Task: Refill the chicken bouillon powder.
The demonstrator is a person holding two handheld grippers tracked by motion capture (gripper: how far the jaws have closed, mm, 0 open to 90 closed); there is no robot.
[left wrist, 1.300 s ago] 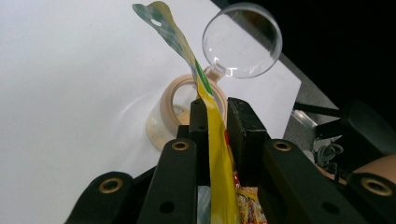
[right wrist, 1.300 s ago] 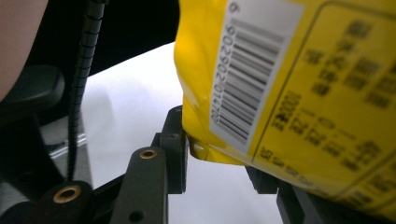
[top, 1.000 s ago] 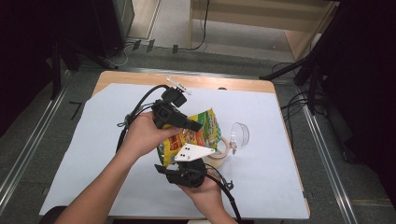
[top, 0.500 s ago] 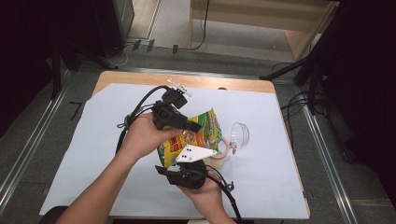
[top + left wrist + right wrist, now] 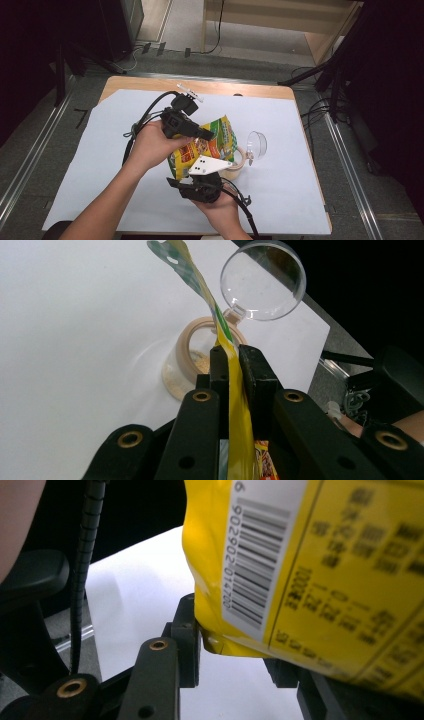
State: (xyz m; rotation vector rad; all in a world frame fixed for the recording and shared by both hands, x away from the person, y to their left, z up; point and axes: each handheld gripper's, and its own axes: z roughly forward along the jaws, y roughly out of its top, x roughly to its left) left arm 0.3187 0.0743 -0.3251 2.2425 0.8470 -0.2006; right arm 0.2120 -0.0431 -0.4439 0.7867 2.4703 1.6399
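Above the middle of the desk, the yellow snack bag hangs between both tools. The left tool is clamped on the bag's thin upper edge, its jaws pressed together on the film. The right tool grips the bag's lower end, one jaw on each side of the bulging corner. Just beyond the bag a small clear jar stands on the white sheet with its round lid open. The sheet lies bare to the left and right, with wide room out to the desk's edges.
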